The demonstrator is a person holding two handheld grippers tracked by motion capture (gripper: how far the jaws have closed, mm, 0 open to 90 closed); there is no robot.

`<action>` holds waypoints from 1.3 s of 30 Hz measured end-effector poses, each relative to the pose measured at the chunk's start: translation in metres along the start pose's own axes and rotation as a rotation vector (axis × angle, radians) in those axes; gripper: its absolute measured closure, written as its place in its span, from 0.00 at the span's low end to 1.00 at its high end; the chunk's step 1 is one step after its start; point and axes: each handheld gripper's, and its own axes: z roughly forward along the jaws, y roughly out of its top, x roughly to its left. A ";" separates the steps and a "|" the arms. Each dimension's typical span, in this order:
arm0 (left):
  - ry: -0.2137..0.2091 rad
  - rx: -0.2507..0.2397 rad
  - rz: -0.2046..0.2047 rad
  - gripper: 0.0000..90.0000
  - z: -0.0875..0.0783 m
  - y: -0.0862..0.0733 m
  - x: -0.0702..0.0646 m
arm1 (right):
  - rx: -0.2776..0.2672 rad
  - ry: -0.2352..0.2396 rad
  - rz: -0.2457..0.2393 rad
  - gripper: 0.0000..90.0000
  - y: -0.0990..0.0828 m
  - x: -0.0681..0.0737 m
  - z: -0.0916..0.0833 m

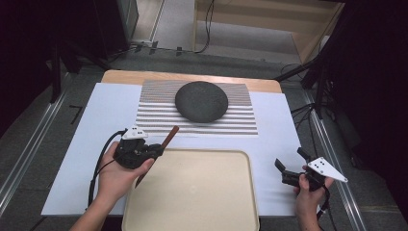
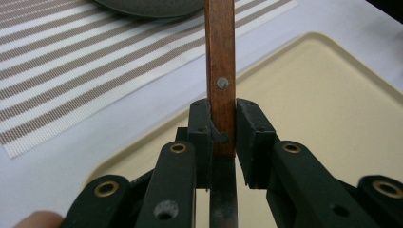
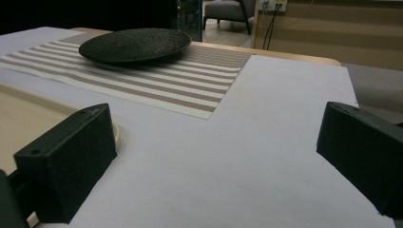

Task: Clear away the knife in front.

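Wooden, riveted knife handle [image 2: 220,71] is clenched by the left tool [image 2: 221,137]; stiff, light, best gripped there, clear of the blade. Right tool [image 3: 214,156] stands released.

A knife handle [image 2: 220,57] of reddish-brown wood, with a visible grain and a dull satin finish, is fastened by grey metal rivets; a worn, matt steel blade [image 2: 223,190] is seen below it. The left gripper [image 2: 223,128] is formed of matt black plastic, with brass-coloured bushings set in its links. The tray [image 1: 202,192] is moulded in smooth cream plastic of low sheen. The placemat [image 1: 144,115] is woven in a coarse, ribbed striped textile. The plate [image 1: 201,101] is finished in a rough, speckled dark glaze. The table covering [image 3: 266,156] is rendered as smooth, matt white sheet.
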 end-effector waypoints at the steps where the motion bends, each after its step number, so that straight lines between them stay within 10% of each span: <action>1: 0.003 0.001 -0.001 0.85 0.000 -0.002 -0.001 | 0.000 0.000 -0.001 0.00 0.000 0.000 0.000; 39: -0.034 0.013 -0.127 0.85 0.002 -0.076 0.005 | 0.009 -0.003 -0.012 0.00 0.000 0.002 0.001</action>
